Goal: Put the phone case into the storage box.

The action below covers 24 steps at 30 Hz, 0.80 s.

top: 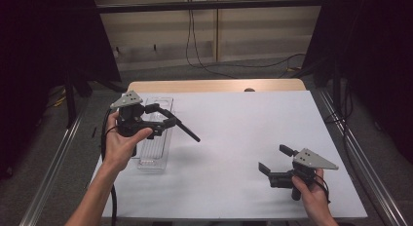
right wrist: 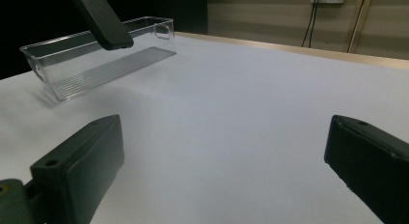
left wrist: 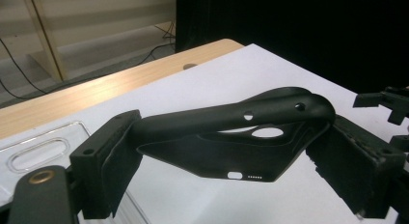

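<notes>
A black phone case point(left wrist: 231, 122) with camera cut-outs is squeezed and bowed between the jaws of my left gripper point(left wrist: 226, 156), which is shut on it. From above, the left gripper point(top: 163, 116) hovers over the clear bin point(top: 156, 148) at the table's left, and the phone case point(top: 187, 131) sticks out to the right past the bin. My right gripper point(top: 274, 159) is low at the front right with its jaws wide apart and nothing between them. In the right gripper view, the right gripper point(right wrist: 217, 171) faces the bin point(right wrist: 96, 64), with the case's end point(right wrist: 103, 21) above it.
A white sheet covers the table point(top: 243, 123), with a wooden strip point(top: 214, 85) along the far edge. The clear bin holds nothing that I can see. Metal rails run down both sides of the table. The other gripper point(left wrist: 386, 105) shows at the right edge of the left gripper view.
</notes>
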Tool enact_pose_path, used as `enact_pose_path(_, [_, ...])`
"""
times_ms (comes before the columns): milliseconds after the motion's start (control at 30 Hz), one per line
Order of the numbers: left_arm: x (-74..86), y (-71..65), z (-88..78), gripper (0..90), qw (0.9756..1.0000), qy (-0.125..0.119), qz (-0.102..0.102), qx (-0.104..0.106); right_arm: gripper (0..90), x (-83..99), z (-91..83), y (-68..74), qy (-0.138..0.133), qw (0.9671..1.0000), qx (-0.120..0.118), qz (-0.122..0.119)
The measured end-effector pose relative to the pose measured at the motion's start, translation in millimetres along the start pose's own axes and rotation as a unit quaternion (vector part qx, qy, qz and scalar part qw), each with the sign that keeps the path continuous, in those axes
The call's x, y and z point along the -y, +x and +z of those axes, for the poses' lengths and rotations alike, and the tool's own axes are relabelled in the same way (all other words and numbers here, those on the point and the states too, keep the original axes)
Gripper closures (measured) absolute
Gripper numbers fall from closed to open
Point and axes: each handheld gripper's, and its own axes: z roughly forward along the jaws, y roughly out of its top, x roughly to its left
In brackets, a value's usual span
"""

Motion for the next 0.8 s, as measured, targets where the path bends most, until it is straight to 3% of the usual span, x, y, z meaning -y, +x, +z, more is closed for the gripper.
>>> enact_pose_path(800, [-19.2, 18.7, -13.8, 13.8, 0.9988, 0.007, 0.003, -0.048, 0.0, -0.2, -0.4, -1.4, -0.001, 1.0000, 0.001, -0.002])
